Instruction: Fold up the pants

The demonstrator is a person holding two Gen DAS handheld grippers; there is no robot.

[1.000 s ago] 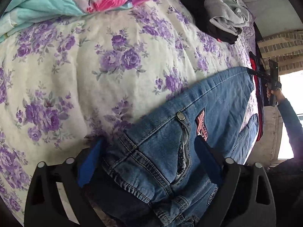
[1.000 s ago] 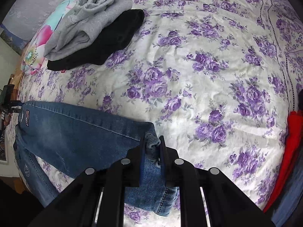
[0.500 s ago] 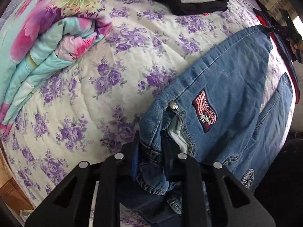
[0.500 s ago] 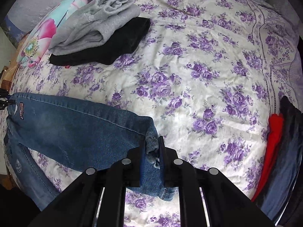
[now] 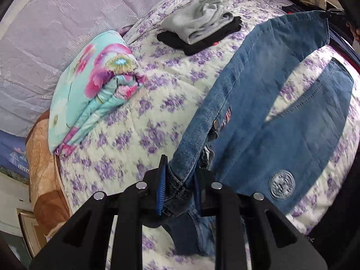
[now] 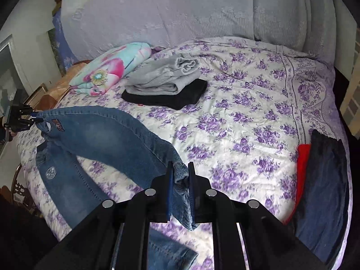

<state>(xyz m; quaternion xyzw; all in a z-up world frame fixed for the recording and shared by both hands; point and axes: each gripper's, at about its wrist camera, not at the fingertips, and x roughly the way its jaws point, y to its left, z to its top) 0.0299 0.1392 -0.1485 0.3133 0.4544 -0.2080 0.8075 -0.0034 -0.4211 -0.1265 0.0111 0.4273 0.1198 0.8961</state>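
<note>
The blue jeans [image 5: 281,103] hang stretched between my two grippers above the flowered bed [image 5: 139,121]. My left gripper [image 5: 180,175] is shut on the waistband end. My right gripper [image 6: 180,177] is shut on the hem of one leg [image 6: 182,173]. That upper leg [image 6: 108,135] is lifted taut off the bed; the other leg [image 6: 67,186] droops down to the quilt. In the right wrist view the left gripper [image 6: 33,117] shows far left at the waistband. A round patch [image 5: 282,185] shows on the lower leg.
A folded grey garment on a black one [image 6: 166,85] lies mid-bed. A rolled turquoise floral blanket [image 6: 110,67] sits at the head, left. Red and navy clothes [image 6: 319,180] lie at the bed's right edge. A lilac headboard cover [image 6: 180,11] rises behind.
Both grippers have risen and tilted up, lifting the jeans off the bed. One second ago the left gripper was open around the waistband; it has shut on it.
</note>
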